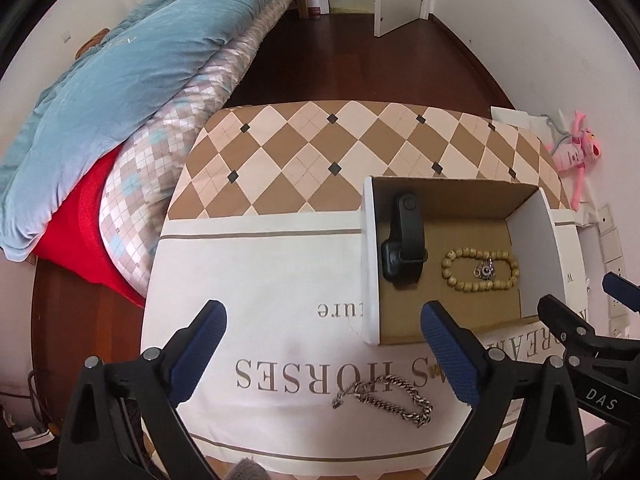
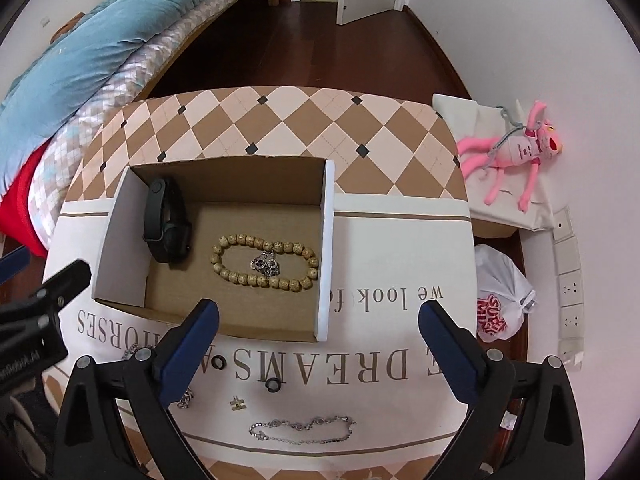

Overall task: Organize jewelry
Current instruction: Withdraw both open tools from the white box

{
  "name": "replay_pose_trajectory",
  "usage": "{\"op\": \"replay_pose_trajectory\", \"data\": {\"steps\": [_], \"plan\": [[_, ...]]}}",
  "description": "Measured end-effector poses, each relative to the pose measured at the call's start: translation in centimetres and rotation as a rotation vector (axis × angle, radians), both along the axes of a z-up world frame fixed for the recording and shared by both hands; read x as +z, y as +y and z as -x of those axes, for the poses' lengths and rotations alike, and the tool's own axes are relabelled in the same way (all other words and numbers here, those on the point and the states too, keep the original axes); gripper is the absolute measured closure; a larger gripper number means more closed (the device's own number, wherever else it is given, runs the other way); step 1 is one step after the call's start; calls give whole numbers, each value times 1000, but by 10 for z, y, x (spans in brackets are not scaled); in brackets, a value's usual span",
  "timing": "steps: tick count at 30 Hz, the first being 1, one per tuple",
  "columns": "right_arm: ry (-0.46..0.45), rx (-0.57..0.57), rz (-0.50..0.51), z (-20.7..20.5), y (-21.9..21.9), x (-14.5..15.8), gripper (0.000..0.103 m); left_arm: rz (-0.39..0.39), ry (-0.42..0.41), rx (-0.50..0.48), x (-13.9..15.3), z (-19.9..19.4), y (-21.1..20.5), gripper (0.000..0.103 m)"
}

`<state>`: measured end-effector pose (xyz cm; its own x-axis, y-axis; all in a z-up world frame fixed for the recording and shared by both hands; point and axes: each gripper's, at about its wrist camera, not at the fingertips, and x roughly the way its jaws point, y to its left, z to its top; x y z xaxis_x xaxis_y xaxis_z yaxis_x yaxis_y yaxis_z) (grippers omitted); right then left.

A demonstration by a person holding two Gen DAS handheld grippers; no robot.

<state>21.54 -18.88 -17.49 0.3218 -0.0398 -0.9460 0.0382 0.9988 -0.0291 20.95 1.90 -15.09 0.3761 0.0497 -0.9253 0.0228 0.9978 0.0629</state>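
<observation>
Below, two fisheye views look down over a table covered by a cloth [image 1: 280, 264] with brown and cream diamonds and printed lettering. An open cardboard box [image 1: 370, 264] sits on the cloth, at the centre right of the left wrist view and the centre left of the right wrist view. Inside it lie a black smartwatch [image 2: 168, 224] against one wall, a beaded bracelet [image 2: 264, 258] of tan beads, and a small silver piece [image 2: 266, 262] within the bead loop.

The left gripper [image 1: 324, 354] fills the lower part of its view, blue-padded jaws spread wide with nothing between the pads. A chunky silver chain bracelet [image 1: 384, 400] lies on the cloth low in the frame, between and beneath the jaws.

The right gripper [image 2: 318, 354] likewise stands wide apart and empty. On the cloth near the bottom of its view lie two black rings [image 2: 272, 386], a small gold earring [image 2: 238, 403], and a thin silver chain [image 2: 302, 428].

A bed with a blue quilt [image 1: 132, 80] fills the upper left, and a pink plush toy [image 2: 520, 152] lies at right.
</observation>
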Motion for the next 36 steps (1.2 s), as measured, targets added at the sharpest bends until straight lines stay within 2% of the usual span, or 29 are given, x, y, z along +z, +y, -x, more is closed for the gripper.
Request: {"op": "replay_pose_trajectory", "data": {"steps": [9, 16, 26, 33, 36], "plan": [[-53, -12, 16, 14, 5, 18, 2, 10, -48, 11, 20, 22, 1, 4], [-139, -39, 46, 41, 0, 49, 2, -11, -119, 20, 49, 47, -2, 4], [-259, -54, 49, 86, -3, 102, 2, 25, -199, 10, 90, 85, -6, 4], [-323, -62, 32, 110, -4, 132, 2, 40, -233, 20, 106, 104, -6, 4], [-338, -63, 12, 120, -5, 140, 2, 1, -242, 57, 106, 108, -4, 4]]}}
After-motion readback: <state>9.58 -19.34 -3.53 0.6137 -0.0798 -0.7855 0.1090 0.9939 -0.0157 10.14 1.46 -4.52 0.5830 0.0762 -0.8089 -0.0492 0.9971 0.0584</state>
